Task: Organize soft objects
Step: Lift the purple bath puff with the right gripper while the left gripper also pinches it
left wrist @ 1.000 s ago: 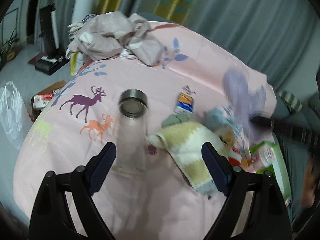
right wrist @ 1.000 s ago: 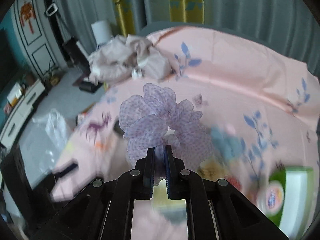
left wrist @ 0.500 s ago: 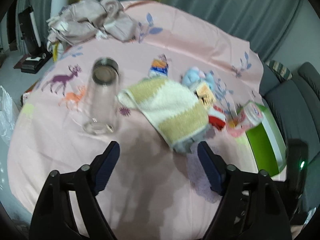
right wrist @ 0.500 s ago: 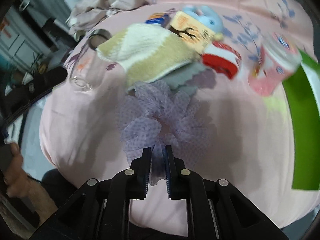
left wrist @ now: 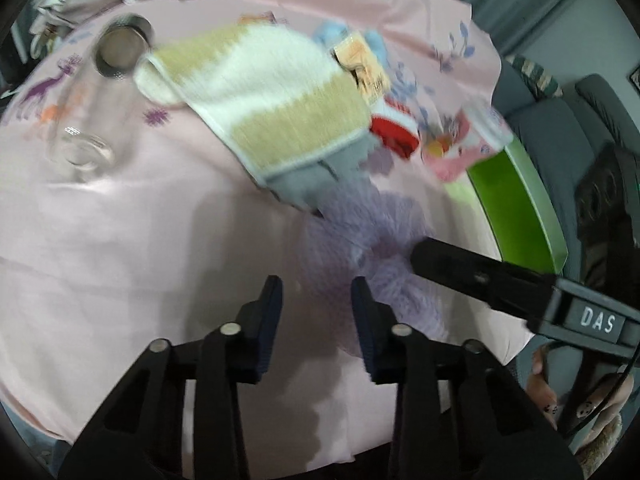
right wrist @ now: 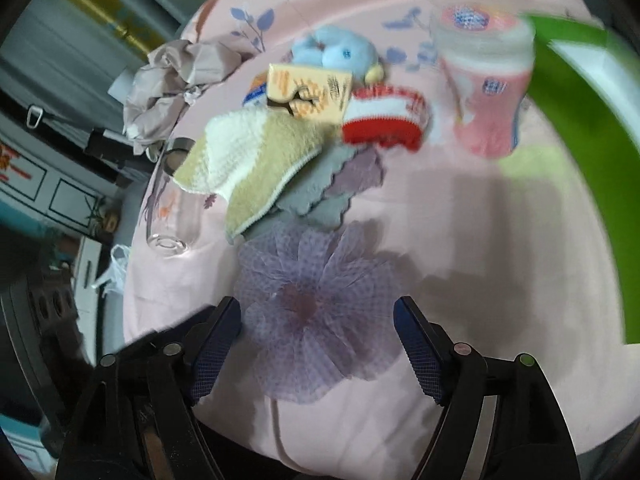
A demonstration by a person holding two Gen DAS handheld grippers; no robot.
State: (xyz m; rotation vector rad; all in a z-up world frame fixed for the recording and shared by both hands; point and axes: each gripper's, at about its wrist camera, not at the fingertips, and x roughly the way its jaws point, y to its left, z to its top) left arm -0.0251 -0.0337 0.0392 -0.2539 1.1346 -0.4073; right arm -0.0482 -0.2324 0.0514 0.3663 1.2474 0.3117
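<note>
- Purple mesh scrunchie [right wrist: 316, 308]: lies flat on the pink cloth [right wrist: 460, 240], at the near edge of the pile, apparently set apart for sorting.
- Right gripper [right wrist: 318, 344]: jaws have just been opening; they stand wide, the scrunchie between them, unpressed.
- Left gripper [left wrist: 316, 312]: jaws have just been closing; narrow, no firm grip visible.
- Striped towel [left wrist: 272, 96]: overlaps grey cloths.
- Glass jar [left wrist: 96, 92]: on its side, apparently empty.
- Green bin [right wrist: 592, 152]: contents unseen.

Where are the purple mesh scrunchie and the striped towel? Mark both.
purple mesh scrunchie [right wrist: 316, 312], right wrist view, on its gathered centre.
striped towel [left wrist: 276, 100], left wrist view, on its middle, where cream meets tan.
</note>
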